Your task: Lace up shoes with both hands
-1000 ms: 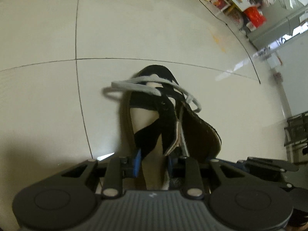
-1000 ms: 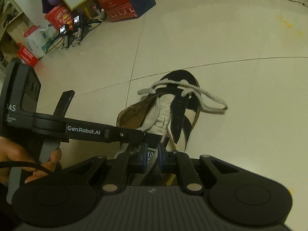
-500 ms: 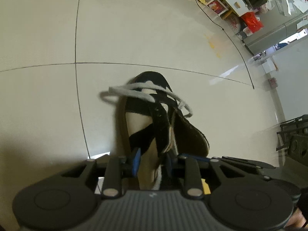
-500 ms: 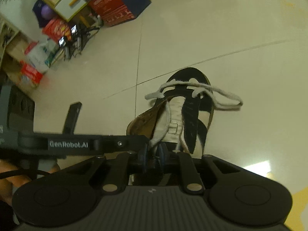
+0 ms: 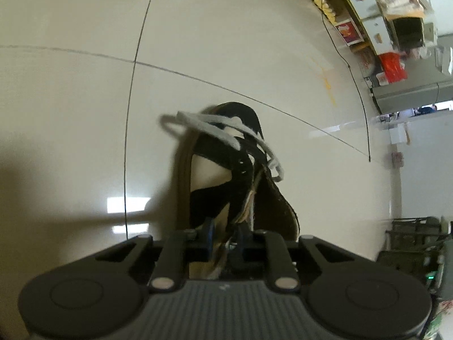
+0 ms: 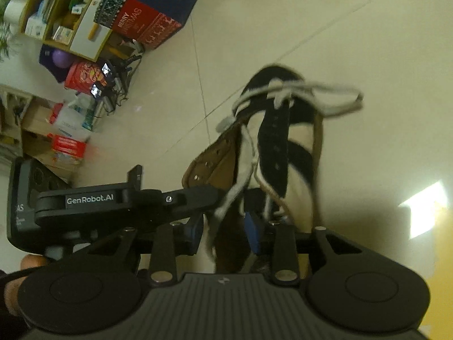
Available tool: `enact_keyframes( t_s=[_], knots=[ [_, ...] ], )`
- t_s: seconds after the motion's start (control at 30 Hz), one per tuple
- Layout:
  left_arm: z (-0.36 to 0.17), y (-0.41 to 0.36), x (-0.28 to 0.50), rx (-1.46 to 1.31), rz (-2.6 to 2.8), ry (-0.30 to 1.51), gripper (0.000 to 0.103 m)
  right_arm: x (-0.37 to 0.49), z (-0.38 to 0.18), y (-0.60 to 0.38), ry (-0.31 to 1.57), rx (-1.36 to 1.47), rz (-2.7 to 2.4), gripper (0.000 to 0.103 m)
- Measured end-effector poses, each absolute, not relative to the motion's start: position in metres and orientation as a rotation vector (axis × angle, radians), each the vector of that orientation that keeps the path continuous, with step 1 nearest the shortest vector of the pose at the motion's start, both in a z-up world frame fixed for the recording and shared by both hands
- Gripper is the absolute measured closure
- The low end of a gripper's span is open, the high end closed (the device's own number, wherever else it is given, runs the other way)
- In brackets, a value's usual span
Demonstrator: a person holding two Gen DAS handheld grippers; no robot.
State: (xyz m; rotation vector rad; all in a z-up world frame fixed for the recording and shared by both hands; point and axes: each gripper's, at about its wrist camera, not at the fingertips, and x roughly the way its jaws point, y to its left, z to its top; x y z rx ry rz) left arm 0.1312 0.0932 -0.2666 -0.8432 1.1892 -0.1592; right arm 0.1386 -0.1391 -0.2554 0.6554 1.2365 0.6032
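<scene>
A black-and-white shoe [image 5: 209, 175] with a brown lining lies on the tiled floor, toe pointing away. Its white lace [image 5: 209, 126] is threaded only near the toe and loops loosely to both sides. My left gripper [image 5: 226, 233] is at the heel end, jaws closing, with the edge of the shoe's eyelet flap filling the narrow gap between the pads. In the right wrist view the shoe [image 6: 300, 138] shows its open tongue. A loose lace strand [image 6: 226, 204] hangs between the jaws of my right gripper [image 6: 223, 228]. Those jaws are opening and the pads stand clear of it.
The left gripper's black housing [image 6: 90, 199] reaches in from the left, with a person's hand [image 6: 28, 263] below it. A red Christmas box [image 6: 147, 25], a shelf [image 6: 56, 14] and cartons crowd the far left. A thin black cable [image 5: 359, 93] runs across the floor toward clutter [image 5: 396, 65].
My right jaws, shut on the lace strand before, have spread apart. The left jaws have narrowed onto the flap. Both wrists rolled, and the right gripper came closer to the shoe.
</scene>
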Motion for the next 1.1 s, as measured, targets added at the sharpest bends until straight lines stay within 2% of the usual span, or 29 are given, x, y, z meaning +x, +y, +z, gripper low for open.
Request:
enact_keyframes(
  t_s=[0.07, 0.13, 0.17, 0.23, 0.33, 0.7, 1.1],
  knots=[
    [-0.268, 0.094, 0.131, -0.858, -0.158, 1.191, 0.086, 0.139, -0.261, -0.138, 1.236, 0.699, 0.624, 0.07],
    [-0.27, 0.093, 0.131, -0.865, -0.156, 1.195, 0.086, 0.138, -0.26, -0.135, 1.224, 0.698, 0.648, 0.076],
    [-0.27, 0.093, 0.131, -0.868, -0.154, 1.196, 0.086, 0.137, -0.259, -0.135, 1.215, 0.684, 0.653, 0.09],
    [-0.272, 0.094, 0.131, -0.882, -0.152, 1.2, 0.086, 0.134, -0.257, -0.135, 1.198, 0.659, 0.664, 0.091],
    [-0.274, 0.093, 0.132, -0.89, -0.139, 1.205, 0.086, 0.13, -0.254, -0.136, 1.188, 0.657, 0.678, 0.099],
    [-0.281, 0.094, 0.135, -0.926, -0.136, 1.218, 0.086, 0.111, -0.239, -0.14, 1.203, 0.644, 0.807, 0.099],
    [-0.283, 0.097, 0.135, -0.939, -0.132, 1.225, 0.088, 0.051, -0.245, -0.092, 1.331, 0.36, 1.013, 0.099]
  ],
)
